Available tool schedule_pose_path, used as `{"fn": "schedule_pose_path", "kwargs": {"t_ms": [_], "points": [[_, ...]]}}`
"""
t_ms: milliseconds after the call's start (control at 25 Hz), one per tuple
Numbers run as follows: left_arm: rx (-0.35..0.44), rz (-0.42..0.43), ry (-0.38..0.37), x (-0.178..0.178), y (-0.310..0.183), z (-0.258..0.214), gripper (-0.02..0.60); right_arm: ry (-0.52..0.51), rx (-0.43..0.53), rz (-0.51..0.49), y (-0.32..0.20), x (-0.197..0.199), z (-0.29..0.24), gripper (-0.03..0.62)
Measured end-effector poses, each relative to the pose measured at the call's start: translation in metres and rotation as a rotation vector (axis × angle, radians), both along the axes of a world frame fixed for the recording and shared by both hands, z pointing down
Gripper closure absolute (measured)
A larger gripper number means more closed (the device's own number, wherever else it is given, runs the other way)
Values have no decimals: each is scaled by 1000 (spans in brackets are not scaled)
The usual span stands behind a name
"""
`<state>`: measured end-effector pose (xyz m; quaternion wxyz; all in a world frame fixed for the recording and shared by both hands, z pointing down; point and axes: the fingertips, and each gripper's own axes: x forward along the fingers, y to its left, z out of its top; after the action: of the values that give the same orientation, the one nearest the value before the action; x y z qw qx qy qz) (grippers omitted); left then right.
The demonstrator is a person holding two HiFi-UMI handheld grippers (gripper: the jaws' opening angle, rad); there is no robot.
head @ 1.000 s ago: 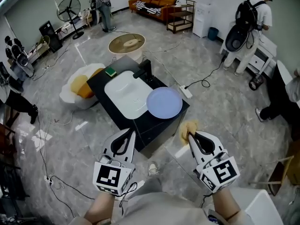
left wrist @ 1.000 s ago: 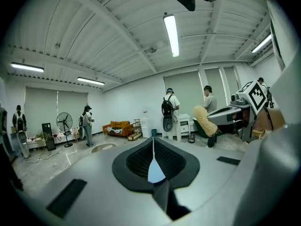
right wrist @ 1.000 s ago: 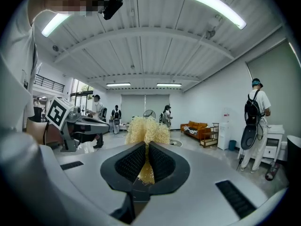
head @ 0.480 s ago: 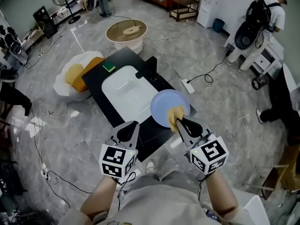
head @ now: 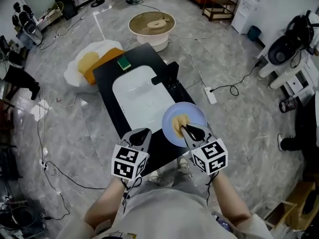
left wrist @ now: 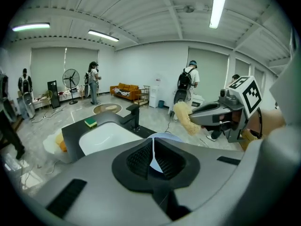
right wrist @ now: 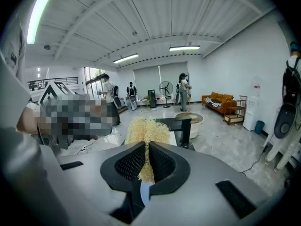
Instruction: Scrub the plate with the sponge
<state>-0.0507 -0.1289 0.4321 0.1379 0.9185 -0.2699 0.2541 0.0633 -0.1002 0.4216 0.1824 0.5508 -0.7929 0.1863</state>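
— Quick, right tool (head: 185, 128)?
— Closed on the sponge (head: 178, 122). Yellow, stringy thing. The right gripper view shows both pads pinching its lower end, the rest fanning out past the tips.
— Where's the sponge sit?
— Over the plate (head: 196, 112) in the head view, roughly mid-plate. Can't confirm contact. From the left gripper view it looks slightly off the surface, but that's not clear.
— Plate?
— Light blue, round, lying flat on the black tabletop (head: 106, 81), near right corner, just beside the white sink (head: 135, 91).
— Left tool (head: 141, 132)?
— Jaws together, nothing in them. The left gripper view has the pads meeting, with no object between. It's over the near end of the tabletop, left of the plate and not touching it.
— Both pointing the same way?
— Yes, forward and downward, side by side, marker cubes on the person's side.
— Other stuff?
— Black faucet (head: 168, 75) at the sink's right side. Green scouring pad (head: 124, 62) at the far end of the tabletop, well apart from the plate. Round tub (head: 152, 24) on the floor (head: 239, 59) beyond it. Cables (head: 224, 88) trail across the floor at right.
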Motion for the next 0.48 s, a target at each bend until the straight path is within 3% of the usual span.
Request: {"fn": "schedule_pose_path", "kwargs": {"t_ms": [200,480], "points": [[-90,-97,-9,23,-12,29,554,9,-74,-108,-29,30,34,549],[-158,-236,-80,43,-30,71,554,31,-151,-259,-61,57,68,549]]}}
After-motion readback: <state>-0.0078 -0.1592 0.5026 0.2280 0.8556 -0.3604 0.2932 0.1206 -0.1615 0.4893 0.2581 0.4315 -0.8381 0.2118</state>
